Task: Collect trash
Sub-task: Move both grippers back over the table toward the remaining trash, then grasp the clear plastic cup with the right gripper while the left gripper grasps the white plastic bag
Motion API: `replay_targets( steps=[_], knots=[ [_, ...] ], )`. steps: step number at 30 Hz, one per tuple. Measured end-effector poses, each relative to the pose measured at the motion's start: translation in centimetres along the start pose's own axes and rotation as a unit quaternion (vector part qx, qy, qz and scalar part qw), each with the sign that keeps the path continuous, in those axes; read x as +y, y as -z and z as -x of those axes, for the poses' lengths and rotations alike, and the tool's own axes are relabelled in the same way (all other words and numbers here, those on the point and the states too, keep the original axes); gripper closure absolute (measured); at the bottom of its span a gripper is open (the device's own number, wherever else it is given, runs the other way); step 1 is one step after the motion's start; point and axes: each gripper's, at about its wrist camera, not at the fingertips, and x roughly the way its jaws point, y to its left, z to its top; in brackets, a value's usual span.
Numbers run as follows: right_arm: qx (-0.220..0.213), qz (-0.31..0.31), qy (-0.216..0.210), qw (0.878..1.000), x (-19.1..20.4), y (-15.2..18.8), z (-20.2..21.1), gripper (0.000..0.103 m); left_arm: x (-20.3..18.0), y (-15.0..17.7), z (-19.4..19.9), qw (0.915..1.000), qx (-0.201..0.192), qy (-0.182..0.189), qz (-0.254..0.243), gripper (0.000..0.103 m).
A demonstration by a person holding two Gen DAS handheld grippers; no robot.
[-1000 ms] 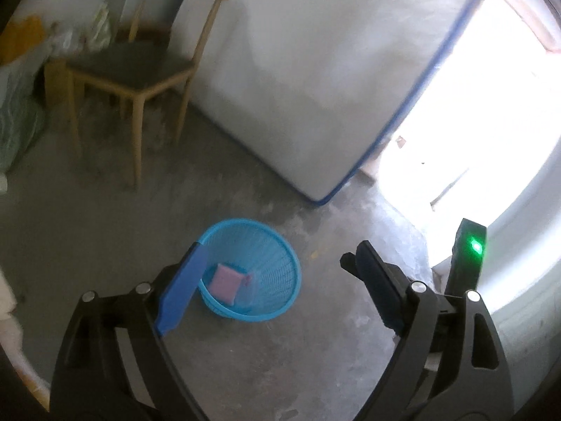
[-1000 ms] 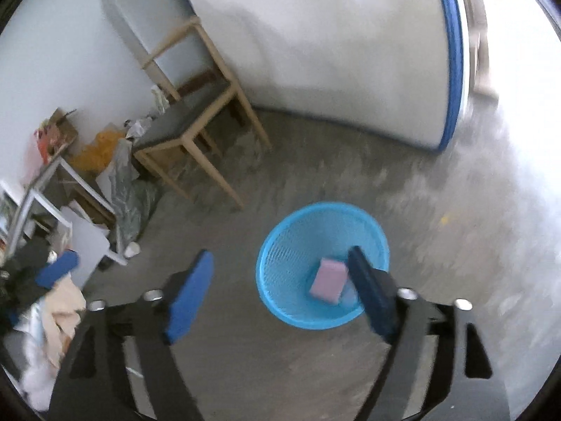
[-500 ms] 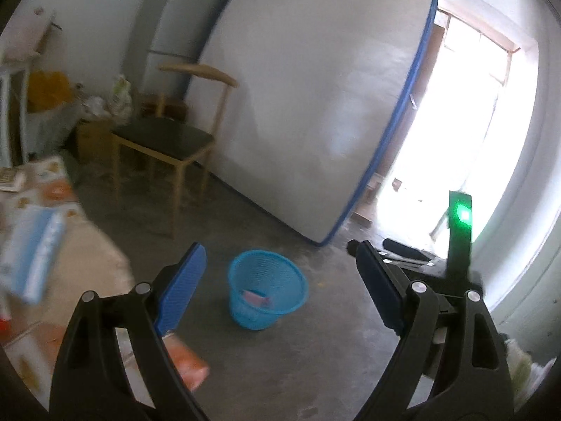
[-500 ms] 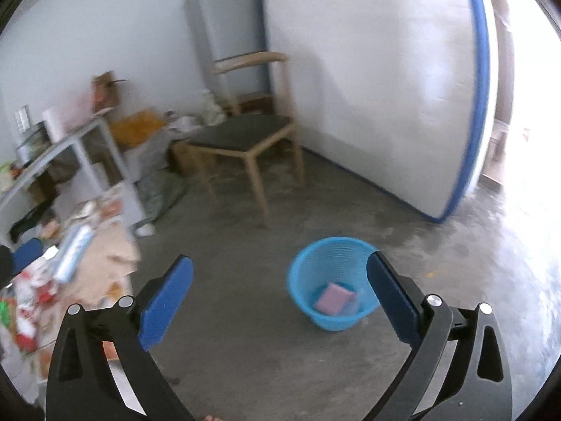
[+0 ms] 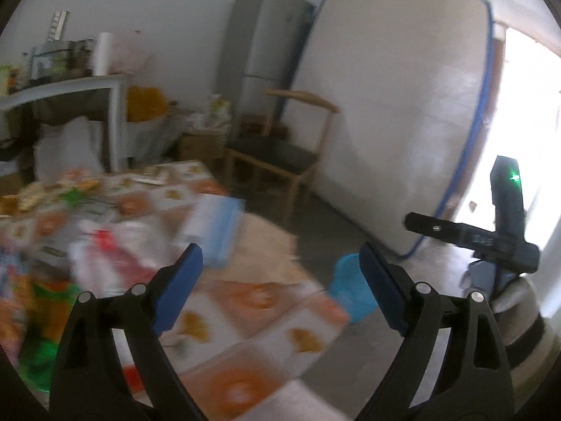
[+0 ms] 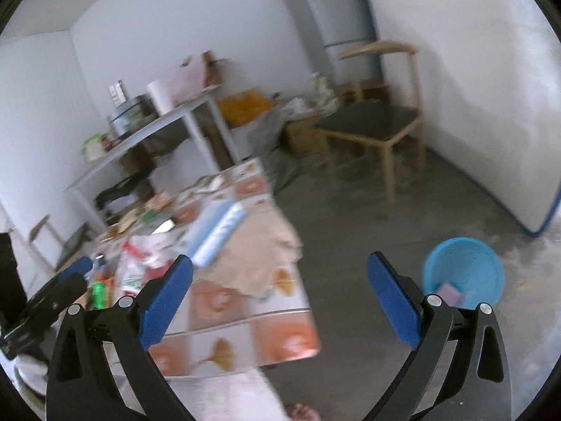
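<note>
Left hand-held gripper point(image 5: 280, 266) and right hand-held gripper point(image 6: 280, 273) are both gaping wide, holding nothing, hovering over the worktop point(image 6: 280, 343). Blurred trash point(image 6: 140, 273) is lying on the worktop; blue basket point(image 6: 463, 273) is sitting on the floor right of the worktop, pink item point(image 6: 450, 291) inside.

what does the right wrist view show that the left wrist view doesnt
Only the right wrist view shows inside the blue basket, where a pink item lies, and the left gripper's blue fingertip at its left edge.

Only the left wrist view shows the bright doorway, the whole mattress leaning on the wall, and the other handheld gripper's body with a green light.

Both show open, empty jaws, the littered table, the wooden chair, the grey fridge and the white shelf.
</note>
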Motion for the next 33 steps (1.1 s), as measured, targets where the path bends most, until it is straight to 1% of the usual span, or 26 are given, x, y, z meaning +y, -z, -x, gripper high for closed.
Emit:
replay_targets(
  steps=[1,3,4,6,8,11,13,15,17,19,22,26,28,31,33],
  knots=[
    [0.010,-0.001,-0.011,1.000,0.6,-0.1,-0.9,0.007,0.7,-0.3,0.3,0.9999,0.008,-0.010,-0.002,0.016],
    [0.031,-0.012,-0.038,0.999,1.6,-0.2,-2.4,0.007,3.7,-1.4,0.1,0.9987,0.039,-0.032,0.007,0.016],
    [0.041,-0.019,-0.049,0.998,1.8,-0.2,-3.1,0.007,4.5,-1.8,-0.4,0.9981,0.050,-0.035,0.013,0.016],
    [0.062,-0.039,-0.075,0.994,2.3,-0.2,-4.8,0.007,7.3,-2.7,-2.1,0.9936,0.102,-0.035,0.034,0.016],
    [0.081,-0.060,-0.095,0.990,2.1,-0.1,-6.6,0.007,9.2,-3.2,-3.3,0.9882,0.140,-0.036,0.050,0.016],
    [0.105,-0.087,-0.117,0.984,1.6,0.1,-9.0,0.007,11.2,-3.7,-5.1,0.9814,0.179,-0.039,0.059,0.016],
    [0.120,-0.111,-0.138,0.977,1.4,0.1,-10.9,0.007,11.1,-3.7,-6.4,0.9778,0.201,-0.039,0.042,0.016],
    [0.130,-0.128,-0.152,0.971,1.4,-0.1,-12.3,0.007,11.0,-3.7,-8.3,0.9736,0.222,-0.053,0.015,0.016],
    [0.140,-0.145,-0.170,0.965,1.5,-0.4,-14.0,0.007,11.3,-3.3,-9.8,0.9682,0.242,-0.062,-0.002,0.016],
    [0.148,-0.156,-0.187,0.958,1.8,-0.8,-15.4,0.007,11.6,-2.9,-11.5,0.9629,0.259,-0.076,-0.017,0.016],
    [0.165,-0.174,-0.209,0.948,2.5,-1.6,-17.7,0.007,11.6,-2.7,-12.9,0.9581,0.273,-0.080,-0.033,0.016],
    [0.177,-0.184,-0.218,0.942,3.0,-2.2,-19.4,0.009,12.1,-2.0,-14.8,0.9482,0.295,-0.108,-0.049,0.016],
    [0.182,-0.186,-0.220,0.940,3.3,-2.2,-20.1,0.009,12.2,-1.7,-15.4,0.9437,0.304,-0.116,-0.058,0.016],
    [0.188,-0.187,-0.222,0.938,3.3,-2.0,-20.4,0.010,11.9,-1.0,-16.0,0.9348,0.322,-0.129,-0.077,0.016],
    [0.190,-0.186,-0.224,0.938,3.3,-2.1,-20.5,0.010,11.6,-0.7,-15.9,0.9315,0.325,-0.134,-0.092,0.016]
  ],
)
